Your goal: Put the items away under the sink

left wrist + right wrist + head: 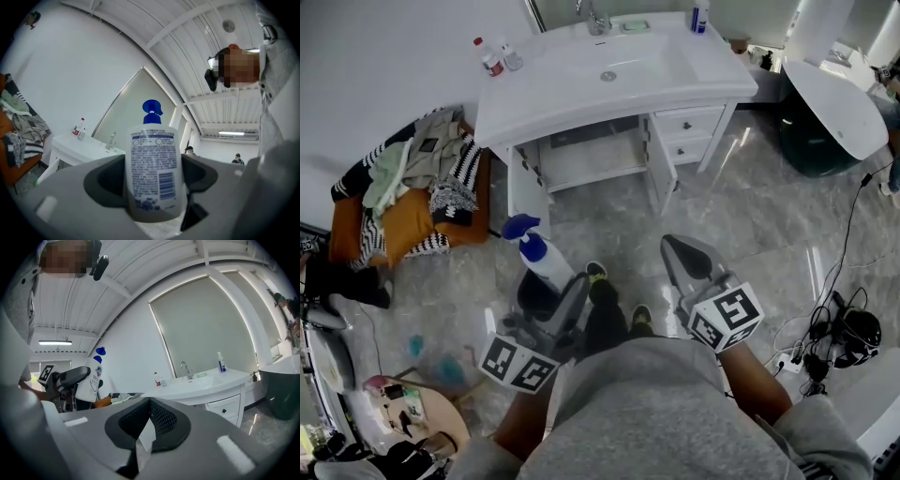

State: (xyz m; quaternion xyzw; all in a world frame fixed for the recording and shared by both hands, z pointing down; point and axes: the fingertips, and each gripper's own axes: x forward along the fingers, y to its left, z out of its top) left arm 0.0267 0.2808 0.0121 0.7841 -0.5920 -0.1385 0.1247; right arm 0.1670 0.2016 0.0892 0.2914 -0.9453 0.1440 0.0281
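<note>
My left gripper (551, 292) is shut on a white spray bottle (540, 257) with a blue trigger head. It holds the bottle upright above the floor, in front of the white sink cabinet (609, 84). In the left gripper view the bottle (153, 173) fills the gap between the jaws, its label facing the camera. My right gripper (682, 255) hangs beside it to the right, shut and empty. In the right gripper view its pads (159, 420) meet, with the bottle (96, 376) off to the left. The space under the sink (591, 157) stands open, its door (525, 192) swung out to the left.
A red-capped bottle (489, 58) and a blue-capped bottle (700, 17) stand on the sink top by the faucet (597, 17). Drawers (689, 133) sit right of the opening. Clothes are piled on an orange seat (408, 192) at the left. Cables and headphones (844, 333) lie at the right.
</note>
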